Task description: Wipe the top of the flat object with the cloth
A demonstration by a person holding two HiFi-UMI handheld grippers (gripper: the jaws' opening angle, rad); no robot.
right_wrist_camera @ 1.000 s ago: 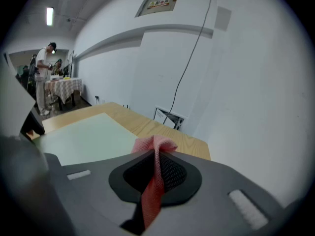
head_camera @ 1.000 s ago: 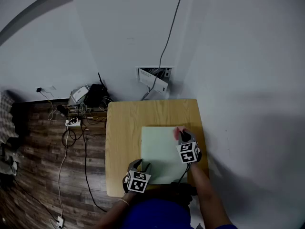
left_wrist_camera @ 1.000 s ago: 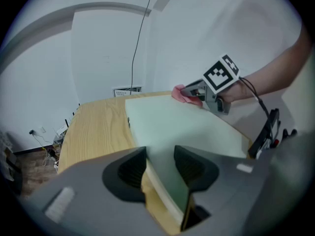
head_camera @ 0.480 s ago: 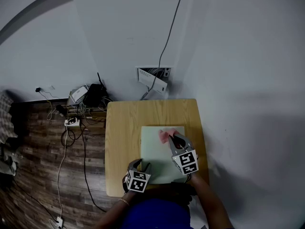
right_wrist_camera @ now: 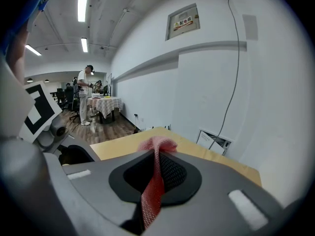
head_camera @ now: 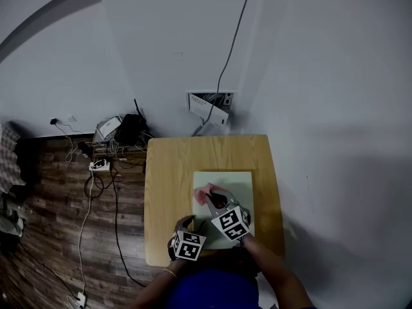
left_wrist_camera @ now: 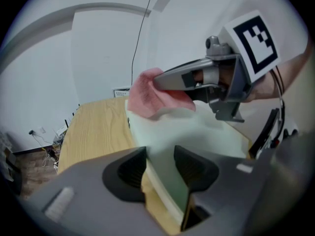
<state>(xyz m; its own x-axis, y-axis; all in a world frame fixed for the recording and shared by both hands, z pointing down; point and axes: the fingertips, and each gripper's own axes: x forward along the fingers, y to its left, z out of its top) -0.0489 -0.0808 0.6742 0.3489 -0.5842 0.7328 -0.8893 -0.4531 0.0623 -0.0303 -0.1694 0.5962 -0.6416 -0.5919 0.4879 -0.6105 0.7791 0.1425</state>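
A pale green flat board [head_camera: 235, 185] lies on the right half of a small wooden table [head_camera: 168, 172]. My right gripper [head_camera: 214, 200] is shut on a pink cloth [head_camera: 204, 194], which rests on the board's left part, near its middle. In the right gripper view the cloth [right_wrist_camera: 154, 181] hangs pinched between the jaws of the right gripper [right_wrist_camera: 156, 167]. My left gripper [head_camera: 190, 223] sits at the board's near left corner. In the left gripper view that corner [left_wrist_camera: 162, 176] fills the gap of the left gripper [left_wrist_camera: 160, 163], both pads against it, with the cloth [left_wrist_camera: 146, 96] beyond.
A wall stands close behind and to the right of the table. A wall box with loose cables [head_camera: 210, 107] sits just past the far edge. A power strip, boxes and cords [head_camera: 103, 156] lie on the wood floor at the left. People [right_wrist_camera: 84, 96] stand far off.
My right gripper has dragged the cloth across the board, from its far right part leftward and toward me. The left gripper has stayed at the near left corner.
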